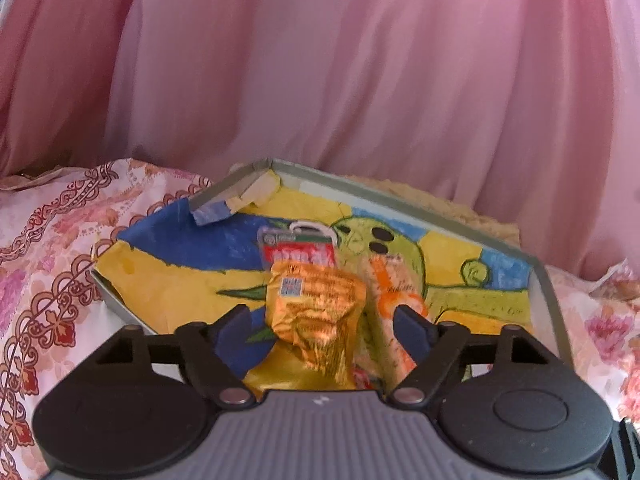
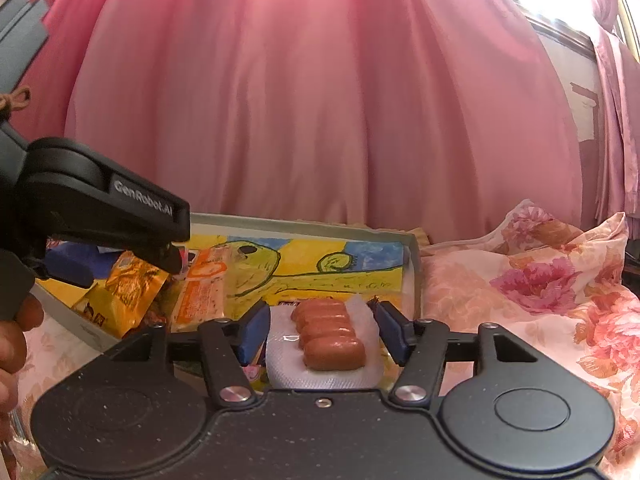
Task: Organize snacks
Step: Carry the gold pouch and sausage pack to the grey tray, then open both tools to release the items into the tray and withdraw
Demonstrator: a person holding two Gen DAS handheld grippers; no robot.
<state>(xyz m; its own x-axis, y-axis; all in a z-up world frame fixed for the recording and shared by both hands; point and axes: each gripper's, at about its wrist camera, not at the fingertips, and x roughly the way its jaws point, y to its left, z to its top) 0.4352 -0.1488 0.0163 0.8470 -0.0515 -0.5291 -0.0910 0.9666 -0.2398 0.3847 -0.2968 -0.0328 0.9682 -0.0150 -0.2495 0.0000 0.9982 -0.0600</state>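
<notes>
A shallow grey box (image 1: 400, 199) lined with a yellow, blue and green drawing lies on floral bedding. In it are a crinkled orange foil packet (image 1: 316, 308) (image 2: 128, 292), a long orange-and-white packet (image 1: 394, 300) (image 2: 204, 292) and a red-and-grey packet (image 1: 298, 250) with a hang hole. My left gripper (image 1: 324, 328) (image 2: 128, 268) hovers open over the foil packet, with gaps on both sides. My right gripper (image 2: 323, 330) is shut on a clear pack of small sausages (image 2: 330, 336) above the near right corner of the grey box (image 2: 300, 226).
A pink curtain (image 1: 360, 80) hangs close behind the box. Floral bedding (image 2: 540, 300) rises in folds to the right and lies flat on the left (image 1: 48, 280). A person's hand (image 2: 16, 320) holds the left gripper's handle. The box's left corner flap (image 1: 240, 196) is torn.
</notes>
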